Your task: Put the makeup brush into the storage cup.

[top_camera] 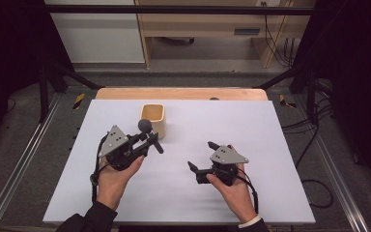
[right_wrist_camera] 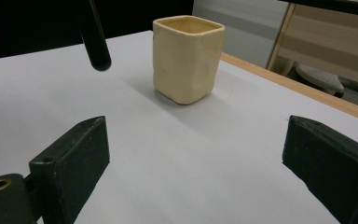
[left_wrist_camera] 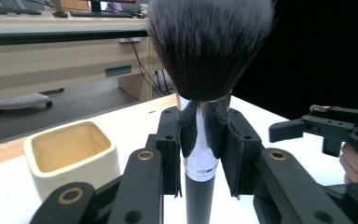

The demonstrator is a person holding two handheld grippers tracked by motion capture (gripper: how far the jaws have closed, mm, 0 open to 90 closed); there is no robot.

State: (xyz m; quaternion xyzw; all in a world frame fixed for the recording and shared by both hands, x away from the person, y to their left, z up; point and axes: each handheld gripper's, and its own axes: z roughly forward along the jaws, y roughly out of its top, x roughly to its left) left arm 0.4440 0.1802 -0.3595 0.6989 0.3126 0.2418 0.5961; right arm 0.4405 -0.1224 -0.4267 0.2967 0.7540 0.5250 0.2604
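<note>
The left gripper (top_camera: 147, 140) is clamped on the chrome ferrule of a black-handled makeup brush with a dark bristle head (left_wrist_camera: 200, 140), held clear of the white table top (top_camera: 270, 145). The step in hand appears to be carrying the brush toward the cream square ceramic cup (top_camera: 153, 119), which stands just beyond and beside the left gripper's jaws. The next move calls for tilting the brush so one end clears the cup's rim, then lowering; which end goes in cannot be judged. The right gripper (top_camera: 200, 157) rests apart to the side, jaws wide and empty, facing the cup. Nothing lies between brush and cup.
</note>
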